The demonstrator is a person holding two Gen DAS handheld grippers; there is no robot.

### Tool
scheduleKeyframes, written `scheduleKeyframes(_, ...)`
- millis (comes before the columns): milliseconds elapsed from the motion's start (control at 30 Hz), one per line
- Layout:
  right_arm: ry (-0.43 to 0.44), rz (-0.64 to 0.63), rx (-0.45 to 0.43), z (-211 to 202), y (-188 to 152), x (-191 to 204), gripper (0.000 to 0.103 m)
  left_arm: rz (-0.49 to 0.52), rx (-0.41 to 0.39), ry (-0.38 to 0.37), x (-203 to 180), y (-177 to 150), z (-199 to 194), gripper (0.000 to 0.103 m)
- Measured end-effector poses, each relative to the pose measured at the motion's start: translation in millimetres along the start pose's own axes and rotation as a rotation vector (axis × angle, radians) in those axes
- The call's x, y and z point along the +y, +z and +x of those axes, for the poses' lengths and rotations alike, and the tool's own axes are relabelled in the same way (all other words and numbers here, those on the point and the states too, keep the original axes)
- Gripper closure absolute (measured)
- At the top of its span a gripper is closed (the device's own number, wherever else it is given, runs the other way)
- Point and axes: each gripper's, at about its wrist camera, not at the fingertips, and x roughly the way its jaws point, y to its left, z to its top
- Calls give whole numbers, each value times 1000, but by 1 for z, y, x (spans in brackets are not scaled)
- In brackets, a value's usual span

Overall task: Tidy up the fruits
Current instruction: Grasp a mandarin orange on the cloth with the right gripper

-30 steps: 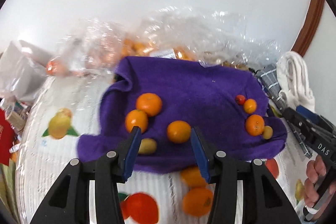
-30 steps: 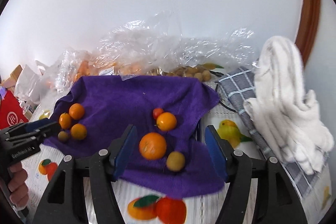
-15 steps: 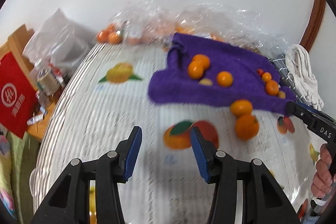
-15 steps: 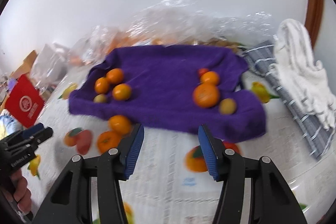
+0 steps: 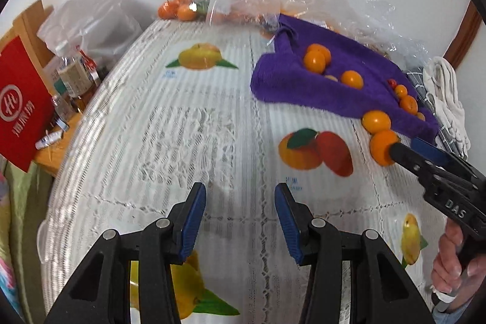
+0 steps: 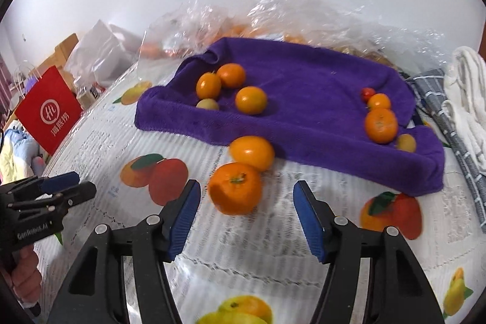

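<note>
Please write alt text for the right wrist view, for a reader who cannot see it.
The right tool, jaws opening, points at a mandarin lying on the fruit-print tablecloth, pads not touching it. A second mandarin lies beside the purple towel, which holds more fruit.

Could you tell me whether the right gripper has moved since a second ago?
Yes. The right gripper has pulled back off the purple towel toward its near edge, jaws opening around the nearest orange.

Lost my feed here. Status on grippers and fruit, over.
Left gripper open, empty. Right gripper opening, near orange just ahead of its pads, untouched. Second orange behind it, against purple towel.
</note>
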Motion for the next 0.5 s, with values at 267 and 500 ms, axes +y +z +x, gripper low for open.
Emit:
scheduleKeyframes(267, -32, -10, 71, 34, 1, 9, 51, 12, -46, 1, 0, -6, -3, 58)
scheduleKeyframes(500, 1, -12, 33, 16, -8, -4, 61, 9, -10, -26, -6, -4, -3, 58)
